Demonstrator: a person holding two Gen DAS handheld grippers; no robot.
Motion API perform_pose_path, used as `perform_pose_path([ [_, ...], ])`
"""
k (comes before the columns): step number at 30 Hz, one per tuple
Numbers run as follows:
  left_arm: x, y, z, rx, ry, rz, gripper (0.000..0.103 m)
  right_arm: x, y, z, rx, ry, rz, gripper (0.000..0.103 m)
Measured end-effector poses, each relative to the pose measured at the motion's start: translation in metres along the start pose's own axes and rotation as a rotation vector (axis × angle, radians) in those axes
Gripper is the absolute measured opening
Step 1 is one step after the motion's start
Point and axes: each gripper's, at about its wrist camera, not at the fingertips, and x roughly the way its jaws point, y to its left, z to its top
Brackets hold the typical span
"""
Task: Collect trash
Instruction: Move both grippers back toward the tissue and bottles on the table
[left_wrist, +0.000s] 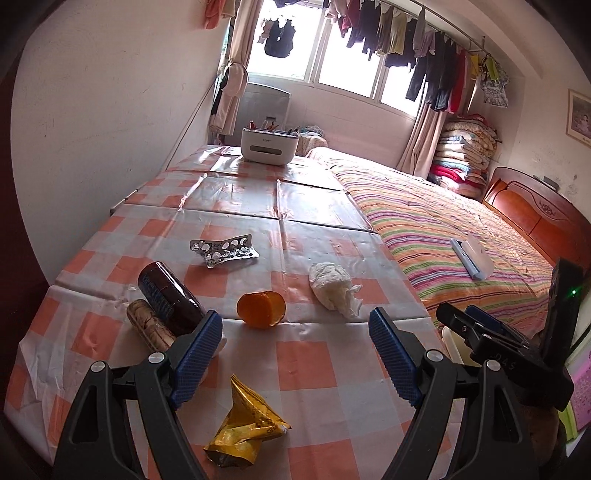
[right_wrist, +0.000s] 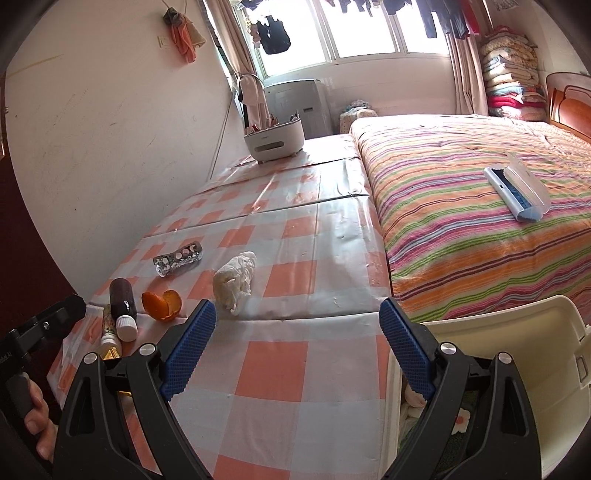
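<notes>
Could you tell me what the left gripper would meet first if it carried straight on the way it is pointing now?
Probably the orange peel, which lies just ahead between the open jaws of the left gripper; depth is hard to judge, so the checked tablecloth might come first.

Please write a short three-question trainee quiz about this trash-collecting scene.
1. True or false: the left gripper holds the yellow wrapper.
2. Which lies nearest the orange peel? A) lint brush B) brown bottle C) white organiser
3. What crumpled white item lies on the checked tablecloth right of the peel?

Key: 1. False; its jaws stand open and empty above the wrapper. 2. B. 3. A tissue wad.
</notes>
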Motion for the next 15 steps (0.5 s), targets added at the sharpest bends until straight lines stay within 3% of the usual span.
perform_pose_path([
  [15, -0.010, 0.065, -0.010, -0.127, 0.018, 0.082, 0.079, 0.029, 0.047, -0.006, -0.064, 0.058, 0.063, 0.089],
])
